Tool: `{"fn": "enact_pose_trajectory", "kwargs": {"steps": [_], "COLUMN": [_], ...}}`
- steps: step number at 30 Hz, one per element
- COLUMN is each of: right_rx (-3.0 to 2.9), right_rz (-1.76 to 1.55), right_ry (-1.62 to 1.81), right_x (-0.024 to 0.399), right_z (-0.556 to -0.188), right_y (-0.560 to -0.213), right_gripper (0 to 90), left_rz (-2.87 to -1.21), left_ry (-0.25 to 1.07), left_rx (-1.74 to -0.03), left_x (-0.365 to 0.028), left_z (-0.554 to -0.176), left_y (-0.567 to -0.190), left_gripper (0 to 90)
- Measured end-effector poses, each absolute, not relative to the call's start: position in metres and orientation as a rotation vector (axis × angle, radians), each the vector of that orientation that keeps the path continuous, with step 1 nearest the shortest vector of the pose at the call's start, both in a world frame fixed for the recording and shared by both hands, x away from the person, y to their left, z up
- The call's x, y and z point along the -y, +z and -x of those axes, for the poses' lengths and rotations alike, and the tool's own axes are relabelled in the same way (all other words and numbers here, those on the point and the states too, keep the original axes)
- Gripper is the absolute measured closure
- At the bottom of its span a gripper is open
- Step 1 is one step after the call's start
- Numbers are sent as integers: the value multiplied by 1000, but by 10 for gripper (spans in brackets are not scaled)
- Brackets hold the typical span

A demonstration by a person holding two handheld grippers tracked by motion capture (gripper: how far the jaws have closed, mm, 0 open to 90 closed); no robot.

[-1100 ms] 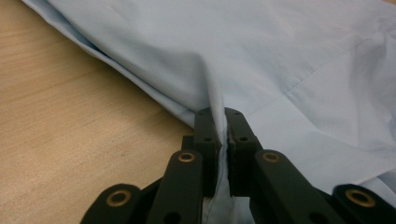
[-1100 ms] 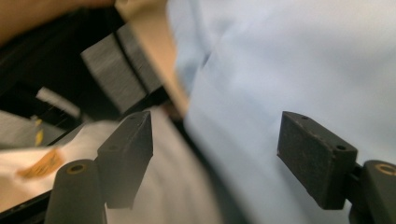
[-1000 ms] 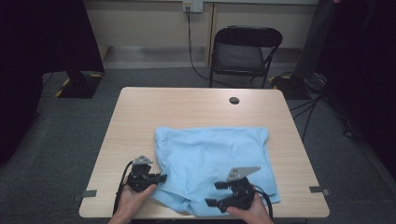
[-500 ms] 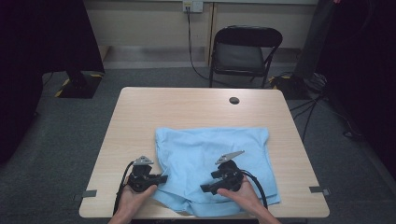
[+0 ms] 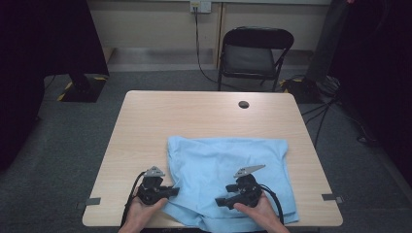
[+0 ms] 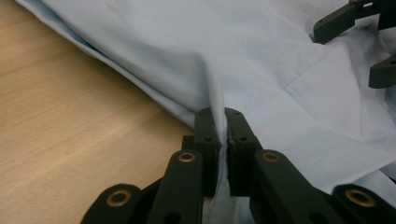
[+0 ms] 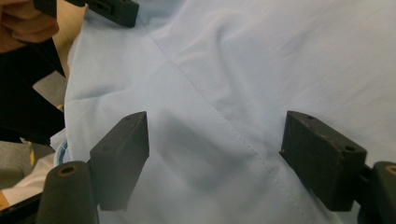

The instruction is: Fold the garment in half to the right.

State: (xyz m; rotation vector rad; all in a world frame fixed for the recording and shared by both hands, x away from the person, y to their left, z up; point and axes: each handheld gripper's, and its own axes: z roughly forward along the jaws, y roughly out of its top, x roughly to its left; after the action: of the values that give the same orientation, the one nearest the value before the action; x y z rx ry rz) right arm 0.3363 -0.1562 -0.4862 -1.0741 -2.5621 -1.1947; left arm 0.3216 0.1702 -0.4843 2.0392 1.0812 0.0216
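**Lighting and picture quality**

High view: table [image 5: 204, 121] evenly lit from above, soft and grainy; room edges fall to near black at left and right. Left gripper view: near jaws slightly soft, cloth [image 6: 280, 70] crisp, no glare. Right gripper view: jaws throw a soft grey shadow on the cloth; the upper corner is blurred.

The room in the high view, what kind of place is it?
Probably a plain workroom or lab set up for recording. A bare wooden table stands on grey carpet, a folding chair waits behind it, and a cable hangs from a wall outlet.
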Motion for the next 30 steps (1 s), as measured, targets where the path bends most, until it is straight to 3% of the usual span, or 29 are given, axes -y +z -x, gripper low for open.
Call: {"fn": "enact_pose_trajectory", "kwargs": {"steps": [7, 15, 22, 30], "right_rx": [2564, 2587, 2521, 2507], "right_rz": [1114, 1208, 1322, 1429], "right_ry": [-1264, -1378, -1316, -1302], "right_x": [166, 160, 144, 142], "right_z": [-341, -414, -476, -489], "right_y": [-459, -423, -449, -483], "right_gripper": [182, 168, 161, 195], "left_rz": [-2049, -2043, -2044, -2045], "left_ry": [18, 15, 15, 21], "left_rx": [-1066, -1062, -1059, -1056], "left_x": [-166, -168, -169, -169], "left_z": [-319, -319, -319, -319], "left_y": [-484, -483, -483, -483], "left_gripper": [858, 858, 858, 857]}}
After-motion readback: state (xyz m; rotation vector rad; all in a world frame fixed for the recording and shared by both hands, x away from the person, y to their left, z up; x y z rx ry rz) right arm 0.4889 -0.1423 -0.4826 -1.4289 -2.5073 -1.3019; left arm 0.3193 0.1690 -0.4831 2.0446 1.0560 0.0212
